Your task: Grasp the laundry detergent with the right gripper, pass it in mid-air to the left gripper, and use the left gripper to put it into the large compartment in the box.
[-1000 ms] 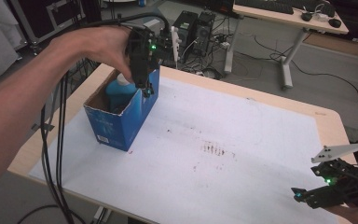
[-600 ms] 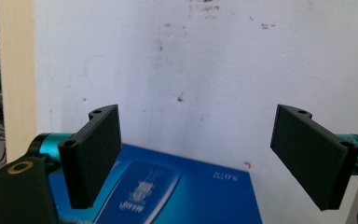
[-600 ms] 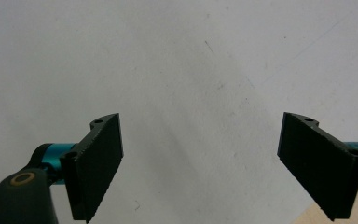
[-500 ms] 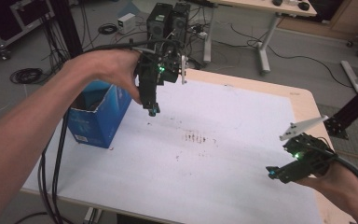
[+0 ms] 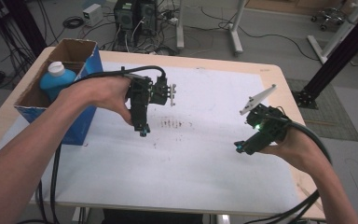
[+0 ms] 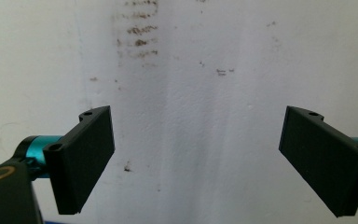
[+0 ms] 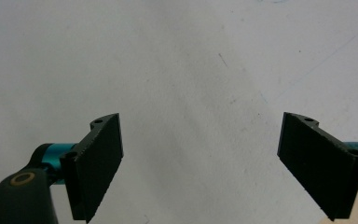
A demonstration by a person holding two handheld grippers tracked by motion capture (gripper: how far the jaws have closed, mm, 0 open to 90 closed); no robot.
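Jaws, left gripper (image 6: 196, 163): wide apart, just been opening, nothing between them, only stained white desk (image 6: 205, 93) below.
Jaws, right gripper (image 7: 200, 163): apart, empty, over bare desk.
Blue bottle (image 5: 56, 79): stands in the cardboard box (image 5: 81, 51), well behind the left jaws.
Progress: bottle seems placed; nothing left visible.

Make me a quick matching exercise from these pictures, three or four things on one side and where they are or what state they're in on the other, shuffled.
Things:
1. bottle
2. box
3. left claw
4. right claw

Places or states:
A. open, over the dark smudges mid-table
B. standing inside the box
C. open, near the table's right side
D. at the table's left edge

Pairs: 1-B, 2-D, 3-A, 4-C
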